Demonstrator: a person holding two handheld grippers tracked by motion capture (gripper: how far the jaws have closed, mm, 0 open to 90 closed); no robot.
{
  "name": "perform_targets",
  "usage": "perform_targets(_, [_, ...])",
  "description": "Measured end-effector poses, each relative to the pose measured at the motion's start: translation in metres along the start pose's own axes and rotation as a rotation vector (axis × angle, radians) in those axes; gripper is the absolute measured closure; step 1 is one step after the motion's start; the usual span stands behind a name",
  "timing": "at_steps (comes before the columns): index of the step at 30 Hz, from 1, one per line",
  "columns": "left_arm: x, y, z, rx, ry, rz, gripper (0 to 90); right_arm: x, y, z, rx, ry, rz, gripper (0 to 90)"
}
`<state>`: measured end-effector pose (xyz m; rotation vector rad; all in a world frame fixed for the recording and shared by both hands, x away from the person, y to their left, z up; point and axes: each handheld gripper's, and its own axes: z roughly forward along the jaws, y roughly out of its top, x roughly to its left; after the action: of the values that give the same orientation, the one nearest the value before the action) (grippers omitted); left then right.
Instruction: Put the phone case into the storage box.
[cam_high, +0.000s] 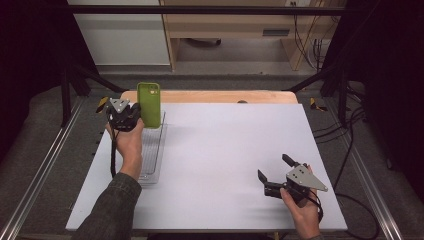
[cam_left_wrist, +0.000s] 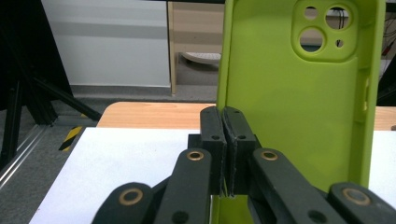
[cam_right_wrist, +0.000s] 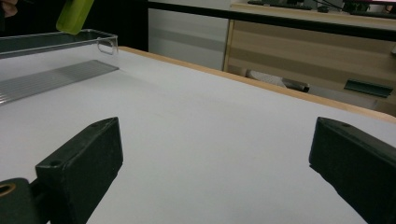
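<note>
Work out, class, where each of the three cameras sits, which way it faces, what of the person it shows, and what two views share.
High view: above the near table edge, looking forward and down; both forearms, left gripper, right gripper.
Left gripper view: rides that gripper, along shut jaws pinching the lime-green silicone phone case by its edge.
Right gripper view: low over the white table, along open jaws.
Shared: high and right gripper views show the clear plastic tray.
</note>
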<state>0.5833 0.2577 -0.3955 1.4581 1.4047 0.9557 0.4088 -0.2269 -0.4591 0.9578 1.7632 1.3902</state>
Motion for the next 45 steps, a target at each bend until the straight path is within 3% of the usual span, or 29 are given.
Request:
perform_targets(13, [0.003,-0.002,0.004,-0.007,0.026,-0.005,87.2,-0.002,0.001,-0.001,-0.010,0.002,0.013,2.9])
perform_targets(28, [0.002,-0.006,0.007,-0.006,0.023,-0.001,87.1,-0.002,0.001,-0.001,-0.006,0.000,0.013,2.9])
perform_targets(45, [0.001,-0.019,0.014,0.022,0.033,0.002,87.1,-0.002,0.001,-0.001,-0.005,0.005,0.015,2.8])
